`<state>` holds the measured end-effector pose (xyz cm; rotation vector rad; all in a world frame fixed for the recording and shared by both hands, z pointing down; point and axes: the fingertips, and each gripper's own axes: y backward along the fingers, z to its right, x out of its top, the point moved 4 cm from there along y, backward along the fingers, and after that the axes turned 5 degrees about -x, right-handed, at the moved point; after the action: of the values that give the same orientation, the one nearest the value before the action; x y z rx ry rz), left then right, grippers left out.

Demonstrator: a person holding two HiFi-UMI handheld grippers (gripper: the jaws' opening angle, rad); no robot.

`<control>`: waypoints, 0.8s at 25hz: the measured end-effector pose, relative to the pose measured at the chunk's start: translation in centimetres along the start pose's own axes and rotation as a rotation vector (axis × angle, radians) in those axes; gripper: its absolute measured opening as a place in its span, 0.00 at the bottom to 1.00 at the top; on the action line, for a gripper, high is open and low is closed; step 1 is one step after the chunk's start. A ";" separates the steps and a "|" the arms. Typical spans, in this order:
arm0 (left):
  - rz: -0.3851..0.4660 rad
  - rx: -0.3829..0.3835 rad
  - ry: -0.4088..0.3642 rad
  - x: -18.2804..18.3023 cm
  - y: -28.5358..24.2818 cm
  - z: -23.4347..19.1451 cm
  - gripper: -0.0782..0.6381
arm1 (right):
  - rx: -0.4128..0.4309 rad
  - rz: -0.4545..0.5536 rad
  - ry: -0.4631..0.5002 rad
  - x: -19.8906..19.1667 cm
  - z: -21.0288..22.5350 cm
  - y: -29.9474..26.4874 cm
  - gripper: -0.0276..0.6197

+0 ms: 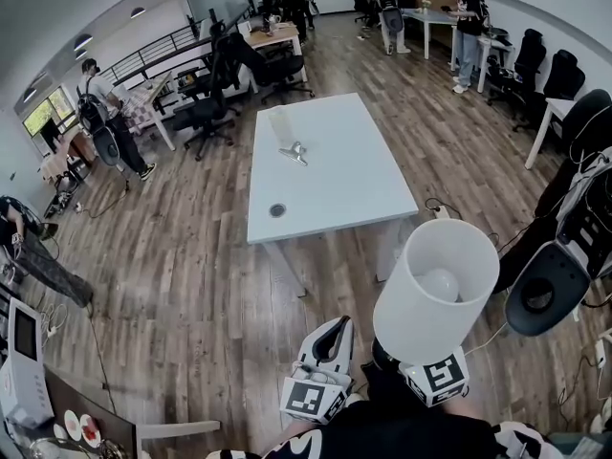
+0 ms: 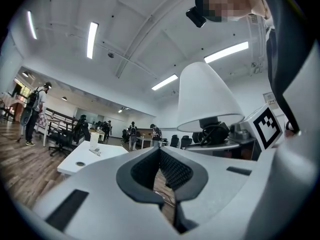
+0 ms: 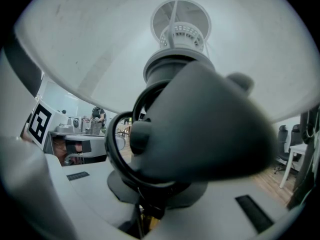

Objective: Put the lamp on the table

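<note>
The lamp has a white cylindrical shade with a bulb inside and a dark body with a black cable. My right gripper is shut on its lower part and holds it upright above the wooden floor. In the right gripper view the dark lamp body and the underside of the shade fill the picture over the right gripper. The left gripper hangs beside it, its jaws together and empty; the lamp shade shows to its right. The white table stands ahead, apart from the lamp.
On the table are a clear cup, a small metal object and a cable hole. Black office chairs stand at the right, more desks, chairs and several people farther back. A low table with a device is at the bottom left.
</note>
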<state>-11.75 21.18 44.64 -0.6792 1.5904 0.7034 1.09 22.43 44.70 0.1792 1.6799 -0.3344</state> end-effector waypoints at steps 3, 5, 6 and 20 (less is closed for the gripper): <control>-0.008 0.014 -0.004 -0.1 -0.7 -1.5 0.12 | -0.006 -0.002 -0.002 -0.1 0.7 -1.9 0.15; -0.012 0.032 -0.002 -0.4 -1.6 -2.7 0.11 | -0.004 -0.004 -0.003 -0.2 1.5 -3.5 0.15; -0.014 0.040 -0.003 -0.5 -2.2 -3.3 0.12 | 0.000 -0.003 -0.004 -0.2 1.9 -4.4 0.15; -0.009 0.080 -0.048 0.7 -15.5 -10.7 0.12 | 0.069 0.025 0.010 1.6 11.1 -16.9 0.15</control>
<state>-6.89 3.00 44.06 -0.6057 1.5621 0.6414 6.12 2.83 43.86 0.2531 1.6757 -0.3739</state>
